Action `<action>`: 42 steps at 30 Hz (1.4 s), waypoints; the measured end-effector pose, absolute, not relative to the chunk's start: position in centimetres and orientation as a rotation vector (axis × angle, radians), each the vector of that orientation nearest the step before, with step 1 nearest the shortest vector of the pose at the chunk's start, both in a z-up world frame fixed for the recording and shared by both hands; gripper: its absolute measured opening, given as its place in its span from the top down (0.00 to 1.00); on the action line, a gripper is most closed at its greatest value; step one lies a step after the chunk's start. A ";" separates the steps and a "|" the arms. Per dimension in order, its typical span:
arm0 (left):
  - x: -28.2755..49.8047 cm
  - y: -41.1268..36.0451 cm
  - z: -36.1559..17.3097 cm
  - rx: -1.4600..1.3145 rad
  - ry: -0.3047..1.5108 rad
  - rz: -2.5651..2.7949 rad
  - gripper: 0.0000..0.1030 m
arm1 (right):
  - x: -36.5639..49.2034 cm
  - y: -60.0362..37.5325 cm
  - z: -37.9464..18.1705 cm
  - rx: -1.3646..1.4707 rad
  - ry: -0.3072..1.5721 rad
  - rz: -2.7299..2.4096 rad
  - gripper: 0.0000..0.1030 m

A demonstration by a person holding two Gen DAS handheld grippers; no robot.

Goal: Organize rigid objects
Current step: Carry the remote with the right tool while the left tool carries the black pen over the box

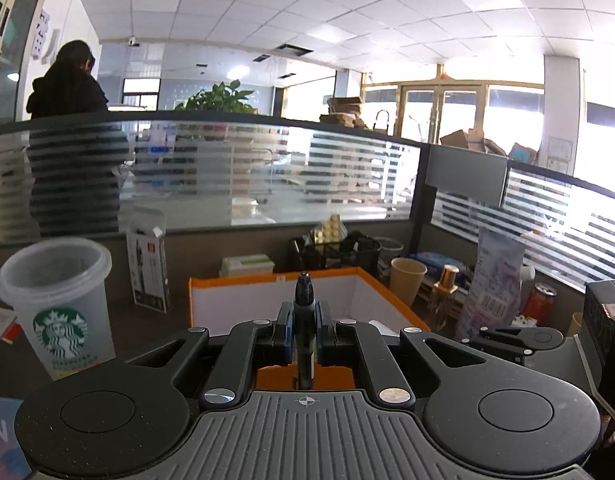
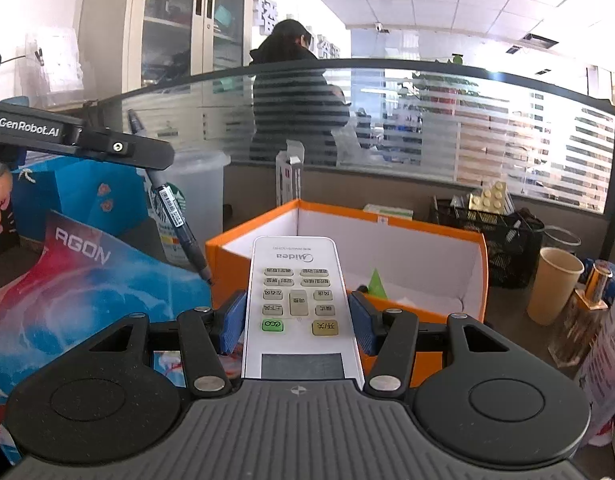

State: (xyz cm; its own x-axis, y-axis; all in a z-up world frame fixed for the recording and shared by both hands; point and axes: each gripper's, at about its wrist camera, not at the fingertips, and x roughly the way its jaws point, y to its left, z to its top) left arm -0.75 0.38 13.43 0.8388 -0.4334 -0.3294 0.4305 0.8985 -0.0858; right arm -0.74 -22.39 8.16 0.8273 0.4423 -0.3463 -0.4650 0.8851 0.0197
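My left gripper point(image 1: 304, 330) is shut on a dark pen point(image 1: 304, 312) that stands upright between the pads, over the near edge of an orange box point(image 1: 267, 292) with a white inside. In the right wrist view the same pen point(image 2: 175, 216) hangs tip down from the left gripper point(image 2: 147, 152), just left of the orange box point(image 2: 387, 248). My right gripper point(image 2: 299, 320) is shut on a white Midea remote control point(image 2: 299, 304), held flat and pointing into the box.
A clear Starbucks cup point(image 1: 59, 304) stands left of the box. A blue and red AGON package point(image 2: 79, 280) lies at the left. A black mesh basket point(image 2: 503, 240), a paper cup point(image 2: 555, 284) and a gold-capped bottle point(image 2: 587, 312) stand at the right. Striped glass partition behind.
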 end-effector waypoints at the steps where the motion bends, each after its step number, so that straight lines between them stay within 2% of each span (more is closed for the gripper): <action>1: -0.5 0.3 13.6 -0.009 0.349 -0.456 0.92 | -0.6 -22.4 8.3 -0.065 0.347 0.484 0.50; 18: 6.1 -0.4 15.3 -0.047 0.355 -0.433 0.92 | 4.7 -23.2 10.2 -0.001 0.303 0.477 0.50; 42: 14.2 0.1 10.6 -0.063 0.487 -0.345 0.92 | 14.0 -21.5 7.5 0.040 0.423 0.452 0.50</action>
State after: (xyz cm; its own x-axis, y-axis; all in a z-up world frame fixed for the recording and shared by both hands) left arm 14.24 0.09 10.60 0.8273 -0.3397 -0.4474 0.3098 0.9403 -0.1411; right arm 13.97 -21.55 7.48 0.8145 0.4315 -0.3878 -0.4151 0.9004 0.1300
